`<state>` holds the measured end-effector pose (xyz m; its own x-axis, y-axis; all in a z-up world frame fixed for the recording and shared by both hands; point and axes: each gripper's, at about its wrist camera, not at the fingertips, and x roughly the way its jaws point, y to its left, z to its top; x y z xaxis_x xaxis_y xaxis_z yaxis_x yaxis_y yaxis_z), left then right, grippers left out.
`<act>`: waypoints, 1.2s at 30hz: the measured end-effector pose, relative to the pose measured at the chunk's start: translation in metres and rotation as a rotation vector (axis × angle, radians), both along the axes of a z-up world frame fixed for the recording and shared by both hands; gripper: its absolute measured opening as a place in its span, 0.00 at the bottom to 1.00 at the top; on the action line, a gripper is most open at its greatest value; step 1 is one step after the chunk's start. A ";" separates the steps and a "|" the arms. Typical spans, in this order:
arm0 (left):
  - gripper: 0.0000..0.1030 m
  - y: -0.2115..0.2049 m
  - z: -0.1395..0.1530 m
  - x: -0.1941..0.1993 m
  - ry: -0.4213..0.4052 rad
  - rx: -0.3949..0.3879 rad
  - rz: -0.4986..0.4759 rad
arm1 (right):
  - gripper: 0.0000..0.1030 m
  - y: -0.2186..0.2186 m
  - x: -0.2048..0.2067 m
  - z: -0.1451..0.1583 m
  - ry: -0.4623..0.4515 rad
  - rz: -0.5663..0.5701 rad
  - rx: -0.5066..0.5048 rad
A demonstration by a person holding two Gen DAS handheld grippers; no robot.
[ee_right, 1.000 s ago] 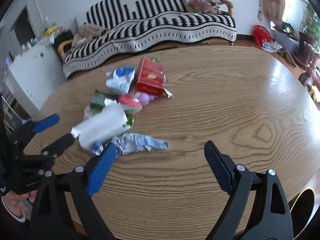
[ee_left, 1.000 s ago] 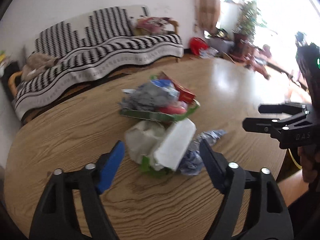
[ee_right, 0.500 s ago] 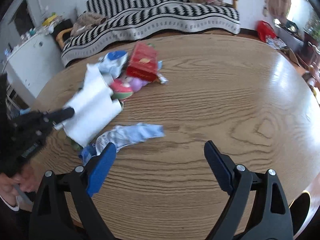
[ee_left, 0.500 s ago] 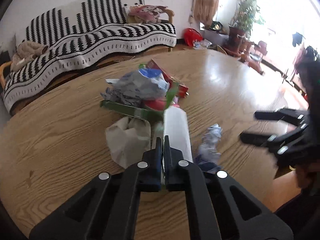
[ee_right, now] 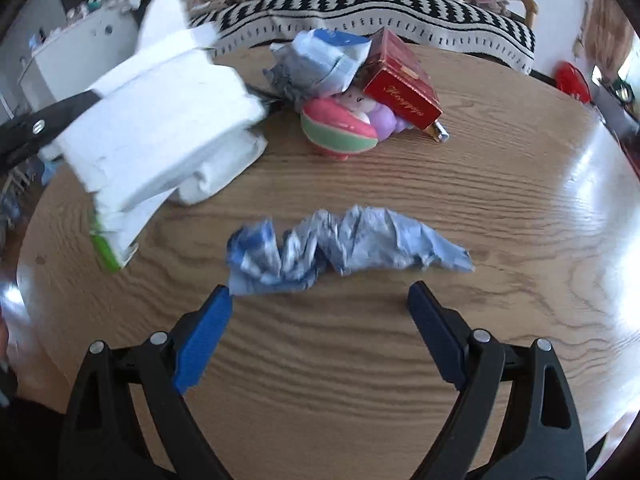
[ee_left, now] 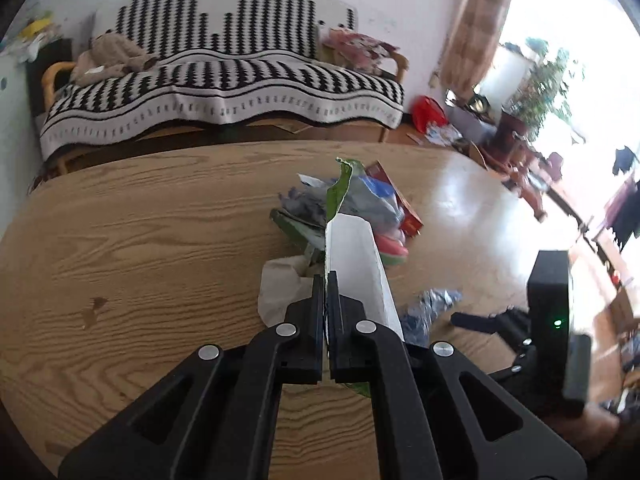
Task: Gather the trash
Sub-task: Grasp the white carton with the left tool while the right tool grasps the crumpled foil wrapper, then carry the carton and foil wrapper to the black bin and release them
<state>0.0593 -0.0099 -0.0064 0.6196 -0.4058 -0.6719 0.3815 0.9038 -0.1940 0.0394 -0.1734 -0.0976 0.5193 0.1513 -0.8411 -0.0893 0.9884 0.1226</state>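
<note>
My left gripper (ee_left: 326, 280) is shut on a flattened white carton (ee_left: 356, 256) with a green edge. The carton (ee_right: 160, 120) hangs tilted above the round wooden table (ee_right: 500, 200). A crumpled blue wrapper (ee_right: 344, 244) lies flat on the table. My right gripper (ee_right: 320, 292) stands open just in front of it, nothing between the pads, its left tip next to the wrapper's end. Further back sits a pile of trash: a red box (ee_right: 400, 84), a crumpled blue-and-white bag (ee_right: 320, 60) and a pink-and-green round piece (ee_right: 340, 132).
A folded white paper pack (ee_right: 220, 172) lies on the table under the lifted carton. A sofa with a black-and-white blanket (ee_left: 224, 80) stands behind the table. A white cabinet (ee_right: 80, 48) is at the far left; plants (ee_left: 548, 80) and clutter sit by the bright window.
The left gripper closed on the white carton and lifted it off the table, rolling as it rose. The right gripper came down and closer to the blue wrapper, still open.
</note>
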 end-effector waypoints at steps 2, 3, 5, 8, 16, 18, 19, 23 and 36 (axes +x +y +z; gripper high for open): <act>0.01 0.004 0.005 -0.001 -0.007 -0.019 0.014 | 0.84 -0.004 0.003 0.001 -0.002 -0.023 0.032; 0.01 0.005 0.007 -0.002 -0.011 -0.024 0.019 | 0.84 -0.007 0.005 0.003 -0.008 -0.032 0.050; 0.01 0.004 0.011 -0.002 -0.018 -0.031 0.028 | 0.84 -0.012 0.008 0.006 -0.015 -0.057 0.088; 0.01 0.002 0.012 -0.002 -0.017 -0.034 0.039 | 0.84 -0.020 0.017 0.006 -0.015 -0.110 0.139; 0.01 -0.007 0.013 -0.005 -0.011 -0.043 0.032 | 0.14 -0.020 0.024 0.009 -0.018 -0.122 0.105; 0.01 -0.013 0.013 -0.006 -0.010 -0.041 0.025 | 0.12 -0.024 0.019 0.016 -0.039 -0.116 0.092; 0.01 -0.015 0.013 -0.007 -0.010 -0.042 0.023 | 0.11 -0.025 0.016 0.019 -0.048 -0.112 0.087; 0.01 -0.026 0.019 -0.006 -0.020 -0.057 0.014 | 0.10 -0.041 -0.003 0.039 -0.101 -0.116 0.079; 0.01 -0.150 0.025 -0.037 -0.034 -0.051 -0.165 | 0.10 -0.187 -0.104 0.076 -0.195 -0.338 0.058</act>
